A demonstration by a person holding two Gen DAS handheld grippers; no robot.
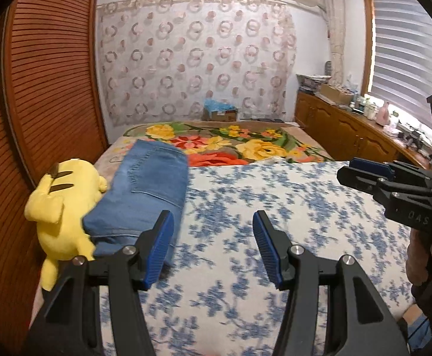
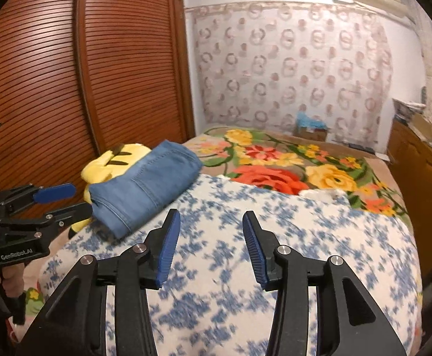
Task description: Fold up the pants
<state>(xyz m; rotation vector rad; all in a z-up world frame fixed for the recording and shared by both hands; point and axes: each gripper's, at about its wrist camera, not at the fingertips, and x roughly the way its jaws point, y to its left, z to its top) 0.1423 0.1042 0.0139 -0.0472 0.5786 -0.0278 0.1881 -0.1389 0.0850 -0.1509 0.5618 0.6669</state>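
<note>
**A:** What takes up most of the room?

**B:** The bed (image 1: 275,207), running from the camera to the far wall. A white cover with blue flowers (image 2: 230,267) lies over its near part. Beyond that is a blanket (image 1: 245,145) with big red and yellow blooms. A slatted wooden wardrobe (image 2: 67,74) stands along the bed's left side, and a patterned cloth (image 1: 195,56) hangs on the back wall.

**A:** And the pants?

**B:** The jeans (image 1: 147,190) are folded into a compact blue denim bundle with a back pocket facing up. They sit at the left edge of the bed, on the blue-flowered cover, and the far end reaches toward the bright blanket. A yellow plush toy (image 1: 61,207) lies touching them on the wardrobe side; in the right wrist view the bundle partly covers it.

**A:** The left tool?

**B:** The left tool (image 1: 213,246) hovers above the flowered cover, its blue-padded fingers (image 1: 159,252) spread wide with nothing between them. Its left finger overlaps the near corner of the jeans in its own view, but I can't tell whether it touches them.

**A:** The right one?

**B:** The right tool (image 2: 211,246) is also spread apart and empty, over the cover and just right of the jeans. Each wrist view catches the other tool at its edge, held in a hand (image 2: 5,279).
</note>
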